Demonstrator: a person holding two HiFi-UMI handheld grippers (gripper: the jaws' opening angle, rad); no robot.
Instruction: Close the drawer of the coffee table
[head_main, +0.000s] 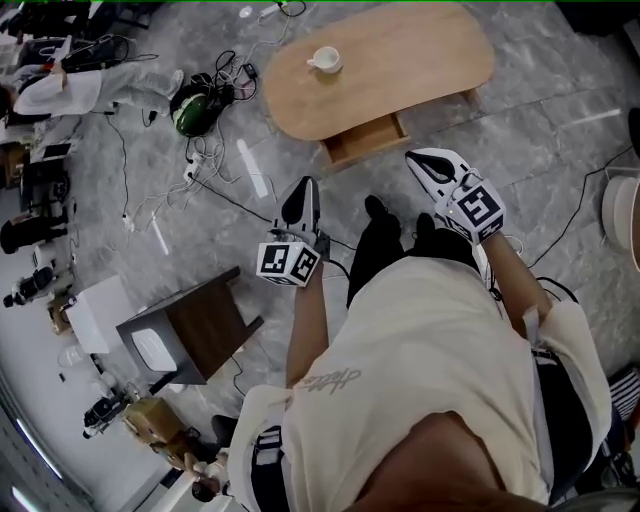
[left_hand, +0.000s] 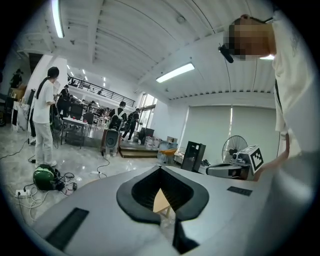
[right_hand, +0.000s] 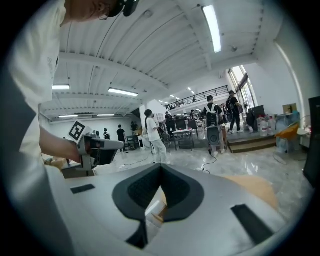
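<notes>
The oval wooden coffee table (head_main: 400, 55) stands ahead of me, and its drawer (head_main: 365, 138) is pulled out from the near side. A white cup (head_main: 325, 60) sits on the top. My left gripper (head_main: 303, 188) hovers short of the drawer and to its left, shut and empty. My right gripper (head_main: 420, 157) is just right of the drawer's front corner, also shut and empty. In the left gripper view the jaws (left_hand: 161, 168) meet at the tips, with a sliver of the table's wood (left_hand: 161, 202) behind. The right gripper view shows the same closed tips (right_hand: 161, 165) and the tabletop (right_hand: 250, 187).
A dark wooden side table (head_main: 200, 325) and a white box (head_main: 100, 312) stand at the lower left. A green helmet (head_main: 192, 112) and loose cables (head_main: 215, 175) lie on the floor left of the coffee table. A fan (head_main: 622, 212) is at the right edge.
</notes>
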